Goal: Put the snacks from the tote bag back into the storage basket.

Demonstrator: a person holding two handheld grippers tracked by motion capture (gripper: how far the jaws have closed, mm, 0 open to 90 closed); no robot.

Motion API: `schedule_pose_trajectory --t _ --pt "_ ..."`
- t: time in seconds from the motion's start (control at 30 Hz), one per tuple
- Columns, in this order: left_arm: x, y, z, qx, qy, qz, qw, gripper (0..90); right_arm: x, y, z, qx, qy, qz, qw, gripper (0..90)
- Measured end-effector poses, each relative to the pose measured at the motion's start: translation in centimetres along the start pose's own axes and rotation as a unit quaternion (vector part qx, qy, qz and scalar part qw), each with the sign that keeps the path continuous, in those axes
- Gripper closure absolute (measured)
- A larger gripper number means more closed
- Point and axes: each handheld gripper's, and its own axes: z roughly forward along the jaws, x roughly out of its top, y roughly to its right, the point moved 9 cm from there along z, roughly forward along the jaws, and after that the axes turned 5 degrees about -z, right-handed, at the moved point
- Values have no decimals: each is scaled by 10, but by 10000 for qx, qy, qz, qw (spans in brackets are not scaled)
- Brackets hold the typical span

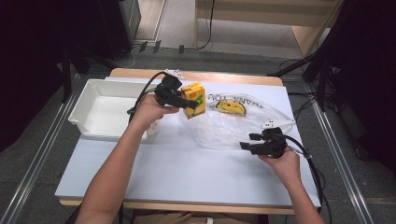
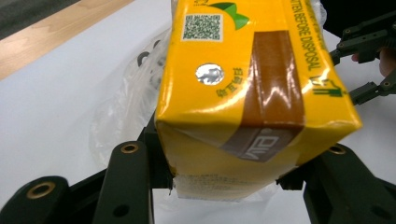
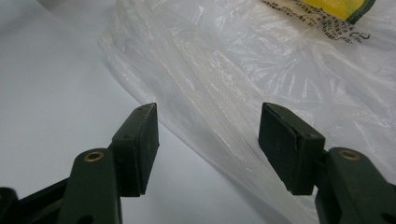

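Surface: pale blue tabletop (image 1: 187, 168) on a wooden bench, dark floor and cables all around it.
Carton: my left gripper (image 1: 189, 103) holds the yellow juice carton (image 1: 194, 100) just above the table, at the left edge of the clear plastic bag (image 1: 243, 126).
Left grip: clamped on the carton; in the left gripper view its jaws press on both sides of the carton's (image 2: 252, 93) lower end, standing fairly wide because the box is wide.
Long axis: the carton runs away from my left hand, roughly upright and tilted a little in the high view.
Where it may go: the white bin (image 1: 93, 88) lies just to the left of my left hand, the bag just to the right; I judge the bin the likelier target, and my left arm is the nearer one.
Right grip: my right gripper (image 1: 246, 141) is spread apart and holds nothing; its pads (image 3: 140, 144) straddle the near edge of the bag (image 3: 243, 88) without pressing it.
Risk: the bag could drag if it clings to the carton.
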Motion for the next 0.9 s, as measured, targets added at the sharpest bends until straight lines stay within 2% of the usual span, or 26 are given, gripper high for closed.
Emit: schedule_pose_trajectory --t 0.27,0.9 --pt "1 -7 -12 62 91 -52 9999 516 1 0 0 3 11 -9 10000 390" --pt "-4 -26 -32 265 106 -157 9995 516 1 -1 -1 0 13 -13 10000 390"
